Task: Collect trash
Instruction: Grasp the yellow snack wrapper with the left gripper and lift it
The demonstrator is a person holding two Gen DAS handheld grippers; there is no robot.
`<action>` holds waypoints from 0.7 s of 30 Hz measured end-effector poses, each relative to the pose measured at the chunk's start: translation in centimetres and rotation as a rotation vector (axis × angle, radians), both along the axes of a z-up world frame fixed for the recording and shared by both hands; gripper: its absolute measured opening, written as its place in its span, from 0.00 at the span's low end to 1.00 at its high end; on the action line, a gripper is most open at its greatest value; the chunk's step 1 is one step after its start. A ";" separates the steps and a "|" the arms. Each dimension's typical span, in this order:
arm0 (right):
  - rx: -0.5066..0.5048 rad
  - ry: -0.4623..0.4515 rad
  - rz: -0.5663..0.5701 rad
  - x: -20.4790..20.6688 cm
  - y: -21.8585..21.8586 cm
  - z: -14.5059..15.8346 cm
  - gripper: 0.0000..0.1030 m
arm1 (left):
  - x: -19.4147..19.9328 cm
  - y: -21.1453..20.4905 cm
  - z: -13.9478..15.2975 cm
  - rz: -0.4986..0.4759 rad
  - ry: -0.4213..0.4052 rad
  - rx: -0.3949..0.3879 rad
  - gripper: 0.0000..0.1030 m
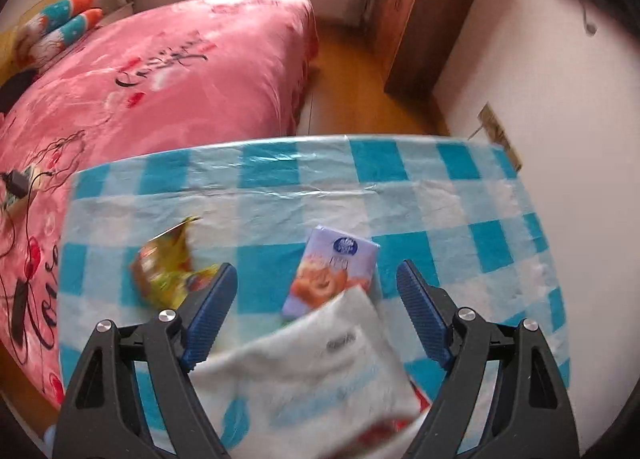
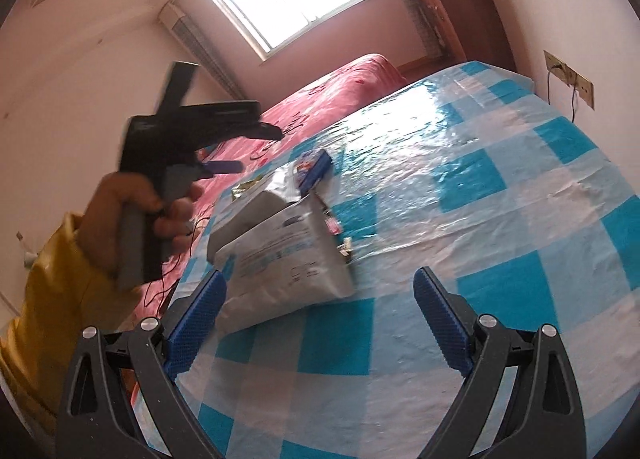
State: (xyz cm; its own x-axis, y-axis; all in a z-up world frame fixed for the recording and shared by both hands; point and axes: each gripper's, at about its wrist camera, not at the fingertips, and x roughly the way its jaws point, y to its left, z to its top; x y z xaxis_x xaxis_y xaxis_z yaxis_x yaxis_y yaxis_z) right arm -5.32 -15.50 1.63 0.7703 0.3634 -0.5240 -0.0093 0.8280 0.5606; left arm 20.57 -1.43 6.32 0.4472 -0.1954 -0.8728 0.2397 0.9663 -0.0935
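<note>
White bag [image 1: 304, 375]: crumpled, blurred print, lay between the parted left tongs [image 1: 316, 279].
Carton [image 1: 332, 271]: lilac, at twelve o'clock (touching the bag).
Right tongs [image 2: 320, 291]: stood apart, empty.
Surface [image 1: 460, 195]: blue-checked.

The left gripper [image 1: 316, 279] fills the bottom of the frame, its blue-padded jaws standing wide apart with nothing pressed between them. Below them lies the desk [image 1: 460, 187], covered in a blue-and-white checked cloth under clear plastic. A large white bag [image 1: 304, 375], blurred, sits low in the centre between the jaws. Just above it lies a small lilac carton [image 1: 332, 267], touching or slightly under the bag's corner. A crumpled yellow-green wrapper [image 1: 168, 263] lies at centre left, beside the left jaw. A pink bed [image 1: 160, 71] fills the upper left; a brown wooden cabinet [image 1: 424, 15] stands upper right.
</note>
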 end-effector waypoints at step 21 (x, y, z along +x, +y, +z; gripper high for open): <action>0.039 0.024 -0.032 -0.2 -2.1 -0.6 0.91 | -3.6 -2.5 -5.1 -0.119 0.121 0.062 0.52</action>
